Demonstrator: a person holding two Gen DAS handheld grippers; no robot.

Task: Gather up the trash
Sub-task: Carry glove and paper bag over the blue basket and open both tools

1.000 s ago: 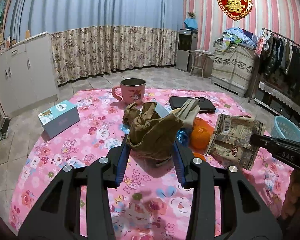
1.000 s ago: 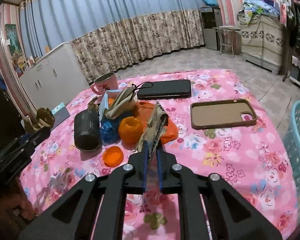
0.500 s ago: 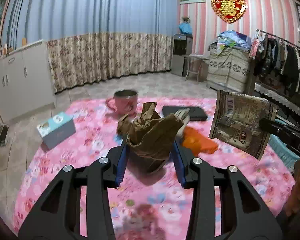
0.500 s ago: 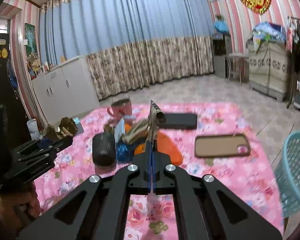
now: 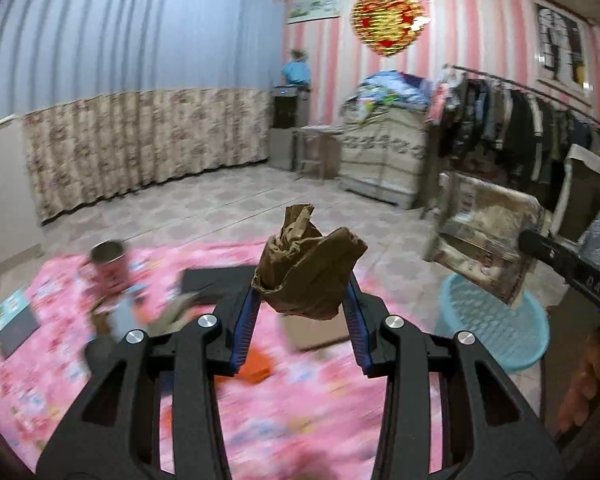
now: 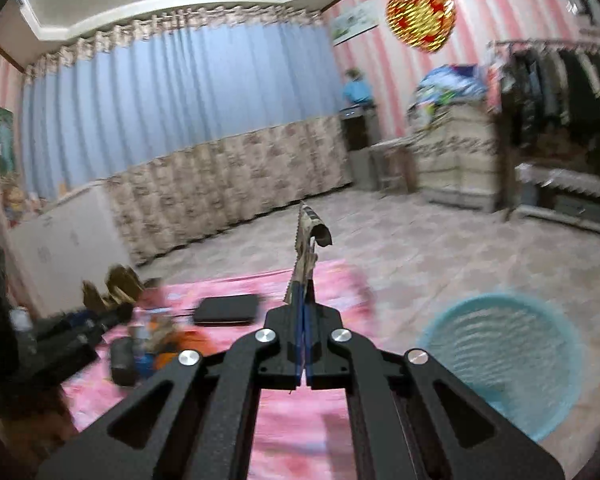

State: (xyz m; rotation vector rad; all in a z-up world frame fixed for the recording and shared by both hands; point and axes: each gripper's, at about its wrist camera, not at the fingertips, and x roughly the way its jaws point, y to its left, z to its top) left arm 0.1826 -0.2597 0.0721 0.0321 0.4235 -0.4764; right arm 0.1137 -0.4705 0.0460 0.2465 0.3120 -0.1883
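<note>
So both of my hands are loaded and neither piece has reached the bin. My left gripper (image 5: 302,312) is clamped on a crumpled brown paper wad (image 5: 310,268), the blue pads pressing its sides and the wad standing up above them, clear of the pink floral tablecloth (image 5: 260,432). My right gripper (image 6: 303,312) is pinched tight on a flat printed snack pouch (image 6: 306,240), seen edge-on from its own camera; from the left camera the same pouch hangs broadside in the air, just above the near rim of the blue basket (image 5: 496,328).

The basket sits on the floor beside the table, and its mesh bottom looks bare from the right wrist view, so I judge that nothing has been dropped in so far, though the blur leaves room for doubt.

What is left: carry both pieces over the basket's mouth and let them go, the pouch first since it is nearer. After that, the clutter on the cloth needs sorting. An orange scrap (image 5: 256,364) and some blurred bits near the pink mug (image 5: 108,268) look like trash; the mug, the black flat case (image 6: 226,309) and the small box (image 5: 14,318) look like keepers. I would put the job at under halfway.
</note>
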